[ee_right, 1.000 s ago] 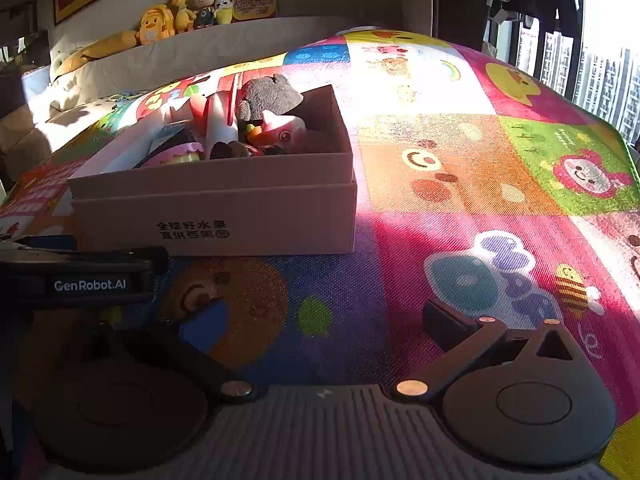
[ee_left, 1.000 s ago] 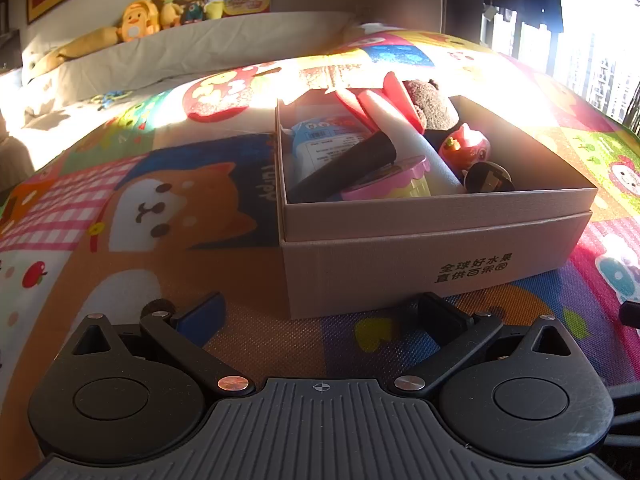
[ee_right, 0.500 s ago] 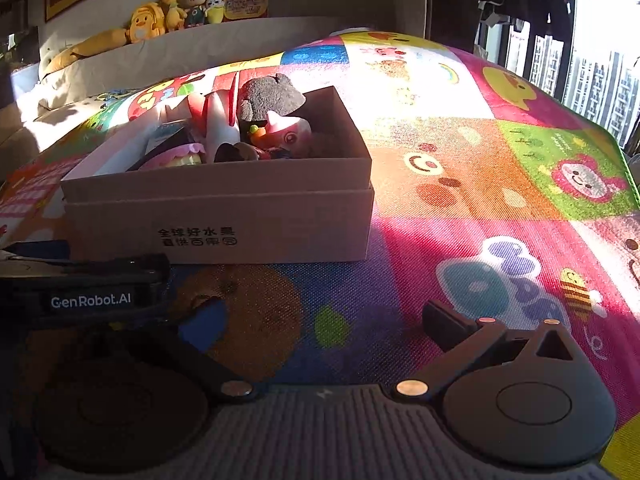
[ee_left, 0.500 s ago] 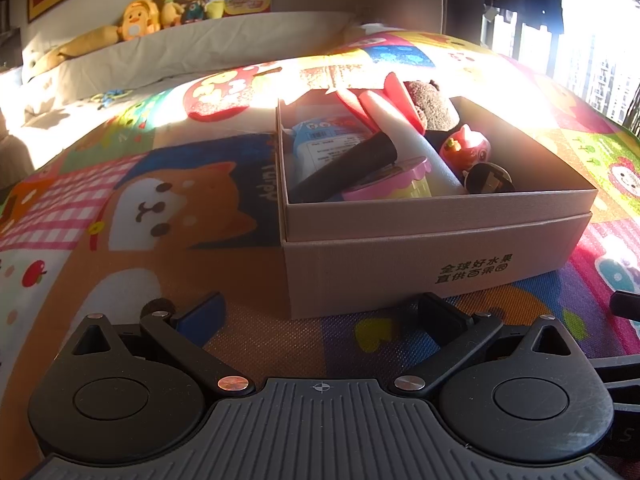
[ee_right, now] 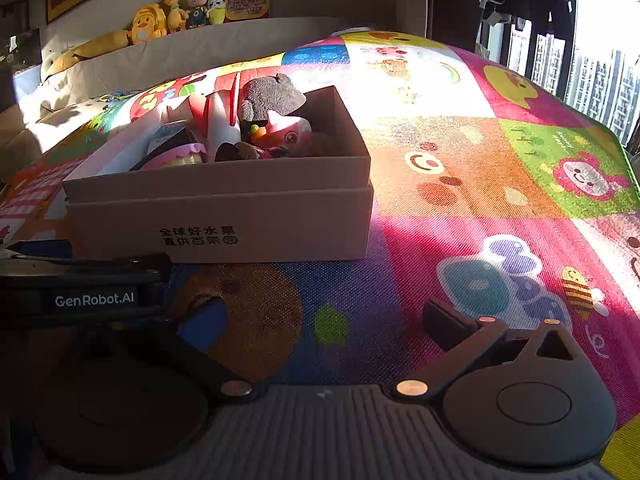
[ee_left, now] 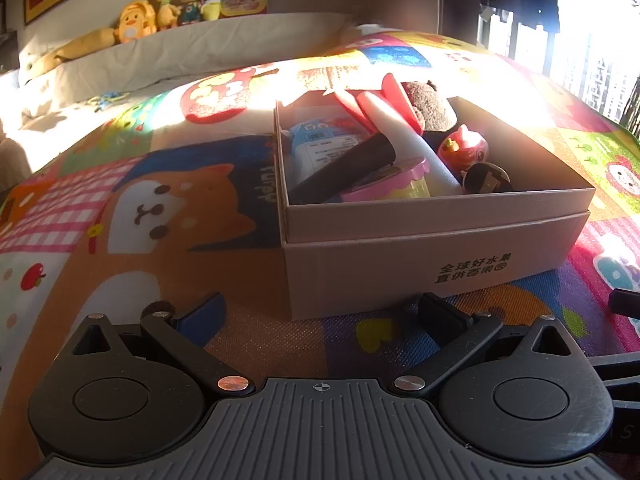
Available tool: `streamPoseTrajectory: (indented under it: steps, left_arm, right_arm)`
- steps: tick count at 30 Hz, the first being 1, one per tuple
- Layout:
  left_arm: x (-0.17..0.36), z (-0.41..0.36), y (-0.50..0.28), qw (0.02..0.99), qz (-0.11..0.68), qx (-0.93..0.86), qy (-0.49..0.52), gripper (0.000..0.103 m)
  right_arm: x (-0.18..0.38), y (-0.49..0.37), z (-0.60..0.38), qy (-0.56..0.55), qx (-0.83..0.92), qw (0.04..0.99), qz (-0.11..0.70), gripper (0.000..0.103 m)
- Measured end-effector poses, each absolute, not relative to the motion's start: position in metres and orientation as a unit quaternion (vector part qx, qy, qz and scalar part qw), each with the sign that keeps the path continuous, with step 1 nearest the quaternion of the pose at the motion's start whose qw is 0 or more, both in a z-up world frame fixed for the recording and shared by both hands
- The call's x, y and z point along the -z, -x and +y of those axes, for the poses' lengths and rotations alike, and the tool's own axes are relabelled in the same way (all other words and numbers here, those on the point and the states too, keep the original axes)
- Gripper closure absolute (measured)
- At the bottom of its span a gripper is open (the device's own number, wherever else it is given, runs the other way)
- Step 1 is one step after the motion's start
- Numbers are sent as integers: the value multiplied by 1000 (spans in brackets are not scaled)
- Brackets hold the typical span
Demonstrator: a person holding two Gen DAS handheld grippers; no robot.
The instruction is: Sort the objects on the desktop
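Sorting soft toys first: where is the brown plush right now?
In both views, the brown plush sits at the cardboard box's far end, behind the pink toy.

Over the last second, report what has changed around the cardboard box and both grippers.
The right gripper has eased forward and leftward toward the cardboard box, which now sits larger and more central in its view. The left gripper has barely moved. Both remain open and empty; nothing was taken hold of or let go. The box and the toys inside, such as the pink toy, lie as before on the play mat.
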State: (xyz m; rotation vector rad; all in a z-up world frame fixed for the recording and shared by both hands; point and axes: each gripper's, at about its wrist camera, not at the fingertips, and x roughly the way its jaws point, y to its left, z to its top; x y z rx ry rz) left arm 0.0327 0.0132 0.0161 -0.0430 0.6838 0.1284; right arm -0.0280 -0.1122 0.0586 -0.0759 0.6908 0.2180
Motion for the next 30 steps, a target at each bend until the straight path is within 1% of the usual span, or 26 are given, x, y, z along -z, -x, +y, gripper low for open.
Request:
streamPoseTrajectory:
  steps: [4,9,23,28,30]
  left_arm:
    - [-19,40,-18,932,345,-101,40,0]
    - [-21,61,12,930,355,-88,33,0]
    - [-20,50,20,932,347,-99,31,0]
    - [-20,39,12,936,348,-54,0,0]
    - [-20,41,7,935,351,-51,13,0]
  right_arm:
    - [-59,28,-112,37,-107,934,338,0]
    - [-60,33,-111,36,-111,934,338,0]
    - [-59,36,-109,38,-110,934,337,0]
    - [-59,36,-109,38,-110,934,337,0]
    - [-59,36,-109,38,-110,934,337,0]
